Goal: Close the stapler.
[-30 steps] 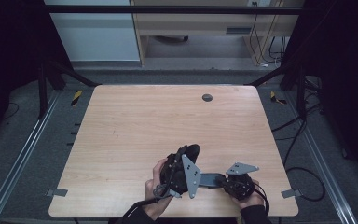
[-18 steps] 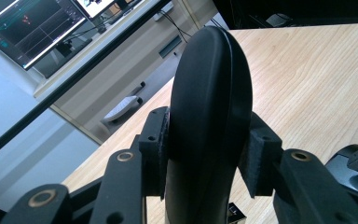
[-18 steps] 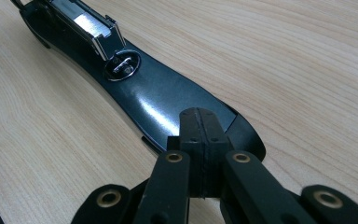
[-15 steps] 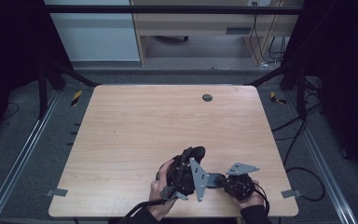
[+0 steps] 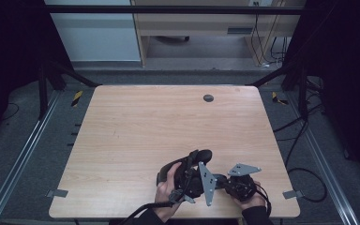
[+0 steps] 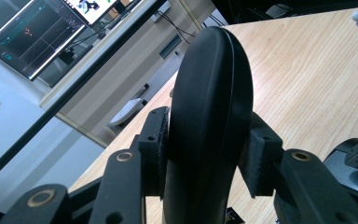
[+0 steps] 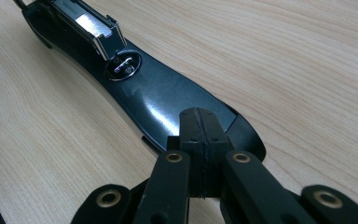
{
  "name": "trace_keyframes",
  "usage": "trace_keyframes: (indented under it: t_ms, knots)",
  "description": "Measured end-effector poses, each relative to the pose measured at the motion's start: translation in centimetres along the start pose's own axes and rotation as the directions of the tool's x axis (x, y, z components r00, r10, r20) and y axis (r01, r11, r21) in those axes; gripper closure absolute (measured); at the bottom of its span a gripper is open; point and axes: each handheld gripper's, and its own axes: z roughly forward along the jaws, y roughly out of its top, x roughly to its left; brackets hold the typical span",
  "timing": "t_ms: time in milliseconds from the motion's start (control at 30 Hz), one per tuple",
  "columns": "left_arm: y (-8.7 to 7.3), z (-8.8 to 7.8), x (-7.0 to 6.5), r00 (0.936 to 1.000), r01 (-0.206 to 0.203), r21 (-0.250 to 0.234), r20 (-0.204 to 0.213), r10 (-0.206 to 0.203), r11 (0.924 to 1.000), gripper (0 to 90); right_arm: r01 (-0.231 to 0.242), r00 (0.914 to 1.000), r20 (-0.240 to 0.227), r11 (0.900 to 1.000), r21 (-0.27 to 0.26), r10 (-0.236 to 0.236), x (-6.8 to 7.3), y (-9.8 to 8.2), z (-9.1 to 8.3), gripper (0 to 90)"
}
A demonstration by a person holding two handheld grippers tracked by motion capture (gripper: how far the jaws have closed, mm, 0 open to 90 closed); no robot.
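Note:
A black stapler lies opened near the table's front edge. Its glossy base (image 7: 158, 100) rests flat on the wood, with a metal channel (image 7: 91, 25) at its far end. The rounded black top arm (image 6: 209, 116) tilts upward, and my left gripper (image 6: 209, 149) is shut on it, one pad (image 6: 156, 140) on each side. In the high view the arm (image 5: 205, 154) sticks out beyond my left gripper (image 5: 190, 165). My right gripper (image 7: 199, 126) is shut, pads together, its tips at the base's near end. In the high view it (image 5: 222, 180) sits just right of the left one.
The wooden table (image 5: 136, 136) has a dark round grommet (image 5: 208, 98) near its far edge. Metal brackets (image 5: 56, 192) (image 5: 292, 193) stick out at the front corners. Cables (image 5: 304, 173) trail on the floor at right. Monitors (image 6: 32, 37) and cabinets stand beyond the table.
My left gripper, with the stapler's top arm in it, has shifted a little to the right. The right gripper has stayed in place.

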Motion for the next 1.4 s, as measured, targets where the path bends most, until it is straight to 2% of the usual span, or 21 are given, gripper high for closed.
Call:
trace_keyframes:
  t_ms: [133, 200, 400, 700, 1100, 1400]
  knots:
    - [0.1, 0.2, -0.5, 0.9999, -0.017, 0.004, -0.002, 0.017, 0.9999, 57.1, 0.000, 1.0000, -0.004, 1.000, -0.007, 0.000, 0.0, 0.0, 0.0, 90.0]
    - [0.1, 0.4, -0.8, 0.9997, -0.025, 0.005, -0.003, 0.025, 0.9997, 56.9, 0.004, 1.0000, -0.002, 1.000, 0.012, -0.004, 0.0, 0.0, -0.1, 90.0]
    - [0.1, 0.7, -1.5, 0.9986, -0.053, 0.010, -0.007, 0.053, 0.9986, 56.7, 0.004, 1.0000, -0.003, 1.000, 0.013, -0.004, 0.0, 0.0, -0.1, 90.0]
    - [0.1, 1.1, -2.3, 0.9965, -0.082, 0.016, -0.016, 0.082, 0.9965, 56.7, 0.001, 1.0000, -0.007, 1.000, -0.001, -0.001, 0.0, 0.0, 0.0, 90.0]
    - [0.1, 1.5, -3.4, 0.9918, -0.124, 0.029, -0.024, 0.125, 0.9918, 56.7, 0.002, 1.0000, -0.009, 1.000, 0.007, -0.002, -0.2, -0.1, -0.1, 90.0]
    - [0.0, 2.0, -4.3, 0.9867, -0.160, 0.036, -0.022, 0.161, 0.9864, 56.1, 0.004, 0.9999, -0.009, 1.000, -0.009, -0.004, -0.2, -0.1, 0.0, 90.0]
